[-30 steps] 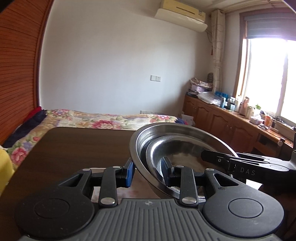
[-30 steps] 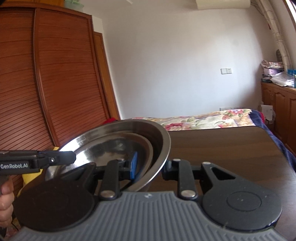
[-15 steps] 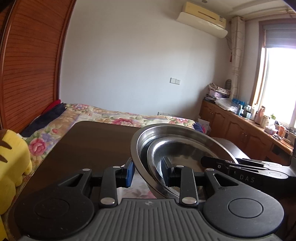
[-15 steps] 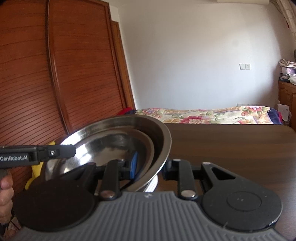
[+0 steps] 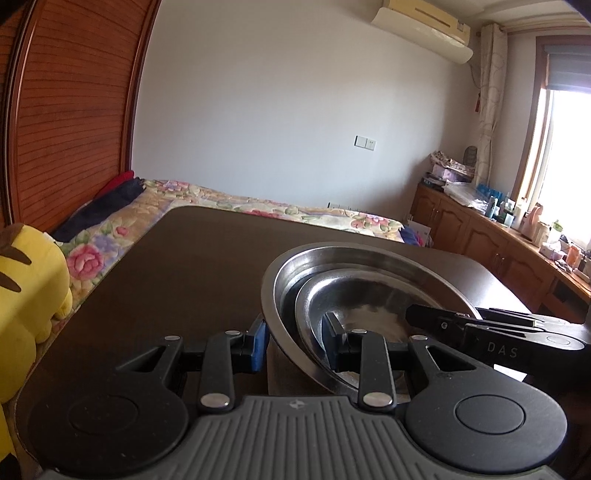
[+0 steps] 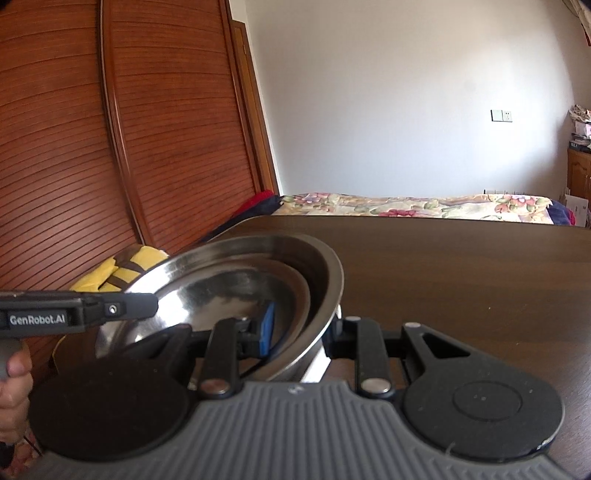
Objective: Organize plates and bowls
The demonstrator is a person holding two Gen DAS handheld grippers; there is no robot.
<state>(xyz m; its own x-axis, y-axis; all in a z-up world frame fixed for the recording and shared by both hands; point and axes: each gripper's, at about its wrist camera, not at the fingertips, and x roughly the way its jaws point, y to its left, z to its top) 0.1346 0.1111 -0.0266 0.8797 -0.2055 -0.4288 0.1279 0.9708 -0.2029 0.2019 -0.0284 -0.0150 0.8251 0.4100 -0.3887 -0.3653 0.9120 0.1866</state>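
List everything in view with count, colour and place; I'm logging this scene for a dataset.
Steel bowls: two, silver, nested, gripped at opposite rims by both grippers above the table.
Table: one, dark brown, under the bowls.
Bed: one, floral cover, beyond the table.
Plush toy: one, yellow with brown stripes, left of the table.
Wardrobe: one, reddish wood, slatted, left wall.
Air conditioner: one, cream, high on the wall.
Wall switch: one, white, back wall.
Cabinets: one run, brown, cluttered top, under the window.
Left gripper: black, blue pad, shut on the bowls' rim.
Right gripper: black, shut on the opposite rim.
Hand: one, on the left gripper's handle.
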